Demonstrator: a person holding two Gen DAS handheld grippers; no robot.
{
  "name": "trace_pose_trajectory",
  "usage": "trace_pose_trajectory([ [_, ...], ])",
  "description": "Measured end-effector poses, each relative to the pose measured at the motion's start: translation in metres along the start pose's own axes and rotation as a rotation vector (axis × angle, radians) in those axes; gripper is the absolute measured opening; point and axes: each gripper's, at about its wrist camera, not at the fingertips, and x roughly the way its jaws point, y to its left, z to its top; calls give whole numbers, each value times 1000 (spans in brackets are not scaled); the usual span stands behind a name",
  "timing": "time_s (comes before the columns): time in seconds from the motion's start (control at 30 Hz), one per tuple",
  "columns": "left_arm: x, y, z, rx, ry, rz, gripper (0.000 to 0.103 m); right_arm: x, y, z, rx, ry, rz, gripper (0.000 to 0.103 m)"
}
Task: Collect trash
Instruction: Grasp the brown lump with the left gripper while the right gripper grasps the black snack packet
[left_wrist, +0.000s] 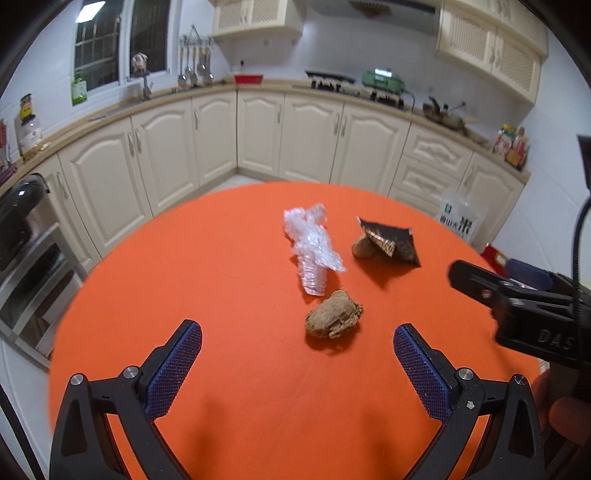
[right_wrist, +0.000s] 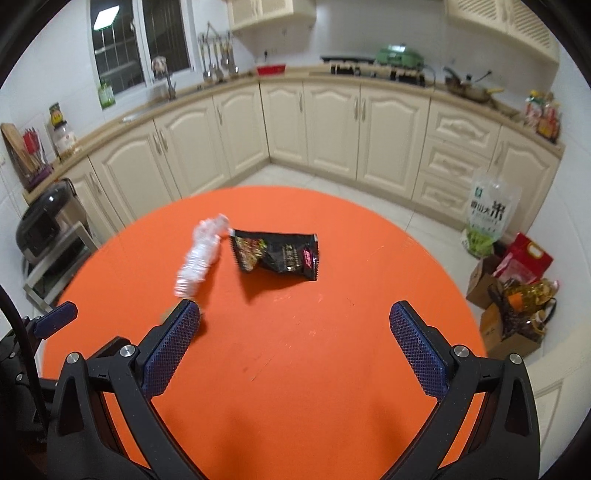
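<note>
On the round orange table (left_wrist: 221, 258) lie a crumpled clear plastic bottle (left_wrist: 312, 247), a black snack wrapper (left_wrist: 391, 242) and two brown lumps, one near me (left_wrist: 334, 314) and one half under the wrapper (left_wrist: 362, 247). My left gripper (left_wrist: 297, 345) hovers open just short of the near lump, nothing between its fingers. My right gripper (right_wrist: 294, 321) is open too, over bare table (right_wrist: 295, 350), with the wrapper (right_wrist: 279, 254) and bottle (right_wrist: 201, 254) ahead of it. The right gripper's body (left_wrist: 517, 310) shows at the right edge of the left wrist view.
Cream kitchen cabinets (right_wrist: 332, 125) curve around behind the table. A rice bag (right_wrist: 487, 218), cardboard boxes and an oil bottle (right_wrist: 517, 302) stand on the floor at the right. A rice cooker on a metal rack (right_wrist: 48, 225) sits at the left.
</note>
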Motion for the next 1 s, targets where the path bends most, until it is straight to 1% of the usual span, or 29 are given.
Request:
trace_pose_trajectory([
  [0.07, 28, -3, 26, 12, 27, 6, 101, 19, -1, 4, -16, 22, 11, 103],
  [0.17, 65, -8, 58, 27, 64, 17, 97, 44, 2, 9, -59, 50, 33, 103],
  [0.27, 93, -11, 77, 31, 95, 24, 89, 61, 6, 13, -95, 61, 53, 103],
  [0.37, 118, -11, 94, 21, 117, 26, 80, 78, 12, 19, -157, 75, 55, 103],
  [0.43, 126, -11, 101, 20, 103, 23, 76, 85, 16, 22, -183, 75, 58, 101],
  [0.47, 125, -12, 97, 22, 100, 22, 72, 91, 18, 25, -198, 83, 57, 96],
  [0.5, 131, -13, 105, 25, 89, 6, 63, 96, 18, 26, -211, 94, 57, 83],
  [0.53, 133, -12, 105, 28, 81, -1, 57, 102, 18, 27, -217, 106, 63, 73],
  [0.57, 136, -12, 106, 34, 78, 8, 43, 103, 18, 27, -205, 107, 96, 64],
  [0.6, 140, -12, 110, 41, 74, 7, 32, 102, 17, 26, -194, 101, 100, 53],
  [0.63, 141, -10, 108, 41, 74, 5, 29, 100, 19, 24, -203, 92, 94, 50],
  [0.67, 146, -8, 114, 33, 71, -6, 27, 98, 21, 22, -212, 86, 85, 37],
  [0.7, 151, -6, 118, 24, 69, -16, 27, 96, 21, 18, -217, 85, 75, 18],
  [0.73, 149, -4, 112, 15, 76, -19, 27, 94, 22, 18, -211, 83, 83, 17],
  [0.8, 157, 2, 120, -6, 76, -38, 27, 88, 20, 13, -191, 79, 103, 15],
  [0.87, 160, 9, 121, -24, 69, -51, 27, 80, 18, 9, -180, 69, 109, 14],
  [0.9, 161, 14, 121, -35, 66, -58, 27, 75, 16, 6, -164, 64, 125, 13],
  [1.0, 154, 33, 115, -55, 48, -63, 26, 62, 11, -1, -126, 57, 161, 12],
])
